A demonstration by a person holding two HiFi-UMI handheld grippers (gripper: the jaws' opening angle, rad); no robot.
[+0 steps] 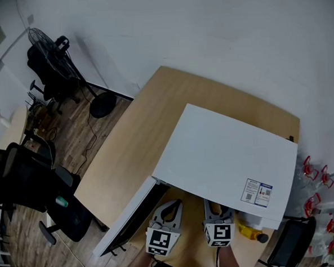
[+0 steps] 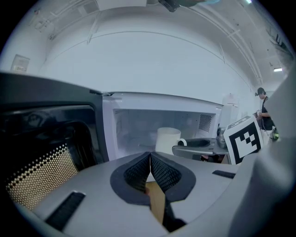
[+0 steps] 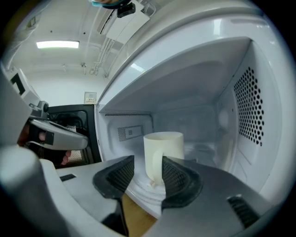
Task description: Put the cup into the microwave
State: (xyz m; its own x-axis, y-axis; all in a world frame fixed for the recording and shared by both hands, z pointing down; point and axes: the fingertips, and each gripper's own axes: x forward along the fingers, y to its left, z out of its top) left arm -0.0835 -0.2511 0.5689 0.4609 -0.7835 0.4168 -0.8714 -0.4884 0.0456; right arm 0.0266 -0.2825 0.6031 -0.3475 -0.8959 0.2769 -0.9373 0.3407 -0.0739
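The microwave (image 1: 225, 155) stands on a wooden table (image 1: 139, 137) with its door (image 1: 129, 214) swung wide open to the left. The cup (image 3: 163, 155), white, stands upright on the glass turntable (image 3: 143, 187) inside the cavity, near the front, with its handle turned toward the opening. The right gripper (image 3: 147, 173) reaches into the mouth of the microwave with its jaws well apart; the cup's handle lies in the gap between them, closer to the right pad, and the left pad is clear of it, so the cup rests on the turntable by its own weight. The left gripper (image 2: 150, 169) hangs just beside it, in front of the opening, near the door's inner side, jaws pressed together with nothing between them. From the head view both grippers sit side by side at the microwave's front edge, their marker cubes facing up. A yellow object (image 1: 249, 231) lies on the table to the right of them, and a fan (image 1: 43, 39) and dark chairs (image 1: 28, 178) stand on the floor to the left
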